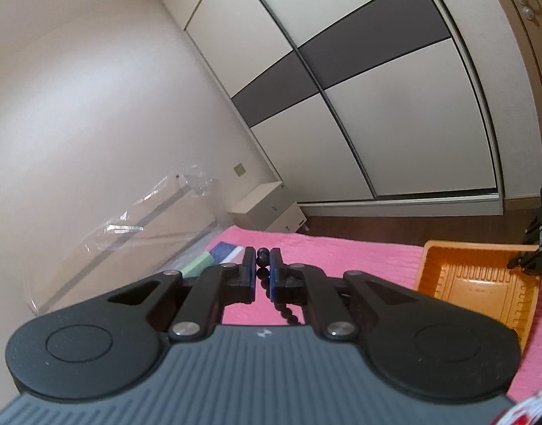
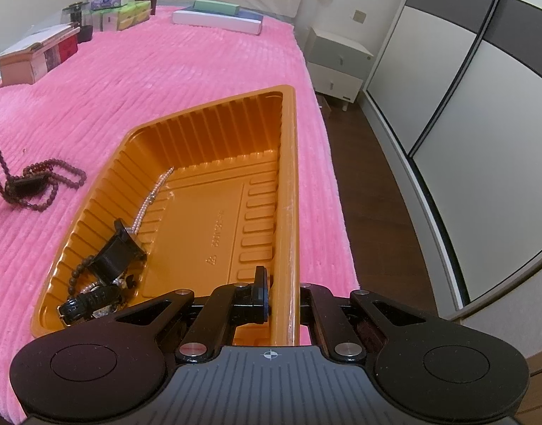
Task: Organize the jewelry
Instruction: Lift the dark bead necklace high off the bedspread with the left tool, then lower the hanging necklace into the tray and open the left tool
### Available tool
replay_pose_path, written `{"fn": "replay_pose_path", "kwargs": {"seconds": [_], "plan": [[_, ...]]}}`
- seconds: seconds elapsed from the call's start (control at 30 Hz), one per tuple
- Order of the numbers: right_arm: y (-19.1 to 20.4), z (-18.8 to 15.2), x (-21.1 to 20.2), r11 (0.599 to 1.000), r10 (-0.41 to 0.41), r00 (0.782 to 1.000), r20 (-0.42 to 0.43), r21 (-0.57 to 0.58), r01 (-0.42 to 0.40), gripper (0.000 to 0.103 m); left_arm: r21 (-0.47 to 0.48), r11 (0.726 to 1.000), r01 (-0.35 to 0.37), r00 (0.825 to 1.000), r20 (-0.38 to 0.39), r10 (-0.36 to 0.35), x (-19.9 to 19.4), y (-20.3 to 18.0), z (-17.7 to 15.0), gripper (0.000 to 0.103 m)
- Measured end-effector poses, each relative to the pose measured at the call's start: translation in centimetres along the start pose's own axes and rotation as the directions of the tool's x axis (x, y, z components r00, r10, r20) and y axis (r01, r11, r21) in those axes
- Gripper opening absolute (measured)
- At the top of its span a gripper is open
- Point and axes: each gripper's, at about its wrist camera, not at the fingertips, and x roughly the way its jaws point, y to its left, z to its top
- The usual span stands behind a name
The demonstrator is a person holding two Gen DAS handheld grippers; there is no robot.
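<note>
The left jaws are nearly closed on a dark bead necklace, lifted partly off the pink bed; the right jaws are clamped on the near rim of the orange tray. One pearl strand, a black watch and a few tangled pieces already lie in the tray, at the bed's right edge; this one necklace remains.

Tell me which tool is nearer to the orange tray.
Right. The right tool is clamped on the orange tray at its near rim. The left tool is apart from the tray, off to one side, gripping a dark bead necklace.
</note>
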Motion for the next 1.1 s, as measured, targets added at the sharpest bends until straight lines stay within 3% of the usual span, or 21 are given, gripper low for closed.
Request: {"fn": "replay_pose_path", "kwargs": {"seconds": [0.27,0.7,0.87,1.1], "plan": [[0.0,0.0,0.0,1.0,0.002,1.0,0.001,-0.017,-0.002,0.004,0.087,0.992,0.089,0.996,0.019,-0.091,2.4,-1.5,3.5,0.006],[-0.1,-0.1,0.0,1.0,0.006,1.0,0.006,-0.021,-0.006,0.004,0.102,0.971,0.217,0.97,0.085,-0.226,6.3,-6.5,8.8,0.006],[-0.2,-0.1,0.1,1.0,0.008,1.0,0.005,-0.024,-0.008,0.004,0.137,0.956,0.258,0.963,0.042,-0.266,8.6,-9.3,8.9,0.006],[0.0,-0.1,0.1,0.999,0.009,1.0,0.004,-0.039,-0.009,0.004,0.257,0.918,0.302,0.953,-0.061,-0.297,12.2,-14.7,7.0,0.006]]}}
